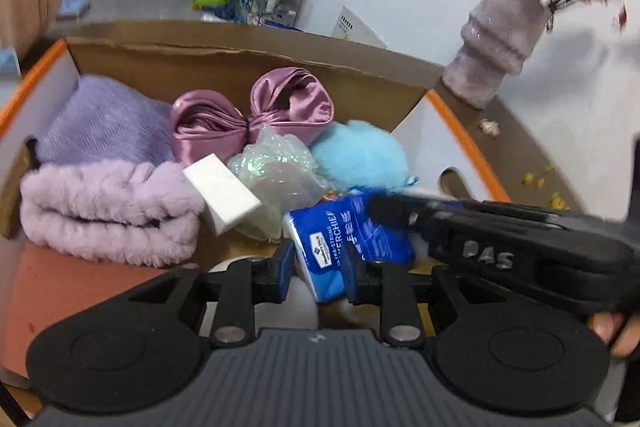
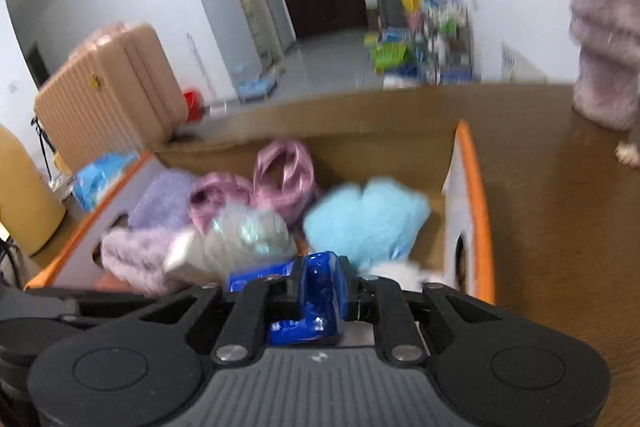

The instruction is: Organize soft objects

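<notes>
Left wrist view: the left gripper (image 1: 320,277) is clamped on one end of the blue tissue pack (image 1: 348,243), the right gripper (image 2: 322,297) pinching the other end, so the floppy pack rides level over the box (image 1: 248,67), already holding towels (image 1: 108,207).

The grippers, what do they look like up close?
Both are matte black plastic. The left gripper and right gripper each have a grey ribbed base, two round black discs at the sides, and linkage arms with silver bolts leading to blue pads. Seen from the left wrist, the right gripper's body carries raised lettering.
</notes>
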Demonstrator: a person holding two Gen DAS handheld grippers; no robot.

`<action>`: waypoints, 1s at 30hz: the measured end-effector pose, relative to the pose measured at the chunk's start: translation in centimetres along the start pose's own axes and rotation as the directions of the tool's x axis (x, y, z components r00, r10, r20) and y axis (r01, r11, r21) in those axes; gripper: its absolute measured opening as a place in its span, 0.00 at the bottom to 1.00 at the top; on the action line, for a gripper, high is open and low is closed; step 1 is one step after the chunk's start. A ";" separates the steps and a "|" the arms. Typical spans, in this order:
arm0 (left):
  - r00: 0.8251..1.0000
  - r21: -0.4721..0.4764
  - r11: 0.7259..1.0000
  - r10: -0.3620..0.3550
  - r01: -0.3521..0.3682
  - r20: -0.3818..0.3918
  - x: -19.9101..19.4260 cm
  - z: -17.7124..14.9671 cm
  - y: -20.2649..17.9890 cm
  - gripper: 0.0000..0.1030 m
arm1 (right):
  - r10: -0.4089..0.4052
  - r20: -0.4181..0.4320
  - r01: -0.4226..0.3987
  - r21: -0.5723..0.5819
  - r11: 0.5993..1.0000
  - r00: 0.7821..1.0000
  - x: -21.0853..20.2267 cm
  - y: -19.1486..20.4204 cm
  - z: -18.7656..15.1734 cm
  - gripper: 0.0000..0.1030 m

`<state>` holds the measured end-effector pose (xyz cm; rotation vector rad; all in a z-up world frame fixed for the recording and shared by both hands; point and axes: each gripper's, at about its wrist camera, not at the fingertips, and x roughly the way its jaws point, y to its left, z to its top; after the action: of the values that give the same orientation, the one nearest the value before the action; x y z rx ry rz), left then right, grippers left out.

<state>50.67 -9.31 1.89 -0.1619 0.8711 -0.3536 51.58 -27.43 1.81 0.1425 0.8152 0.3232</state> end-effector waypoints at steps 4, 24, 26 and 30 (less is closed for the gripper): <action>1.000 -0.013 1.000 -0.028 0.028 0.008 -1.6 -0.5 0.4 0.24 | -0.083 0.010 0.084 -0.118 0.990 0.996 -0.5 2.2 -1.2 0.11; 0.855 0.127 0.952 0.187 -0.280 0.484 -20.7 -5.7 1.7 0.97 | -0.134 0.366 0.197 -0.139 0.971 0.921 -19.2 5.9 -4.7 0.78; 0.820 0.116 0.950 0.185 -0.291 0.541 -21.7 -6.9 1.8 0.99 | -0.129 0.462 0.214 -0.138 0.967 0.877 -20.0 6.8 -6.9 0.87; 0.804 0.141 0.946 0.164 -0.293 0.571 -23.1 -8.5 1.3 0.99 | -0.114 0.548 0.220 -0.132 0.967 0.829 -21.2 7.9 -10.6 0.92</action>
<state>30.75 0.40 12.73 0.0549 0.2604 -0.1554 28.41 -27.08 11.24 -0.0226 0.2292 0.1763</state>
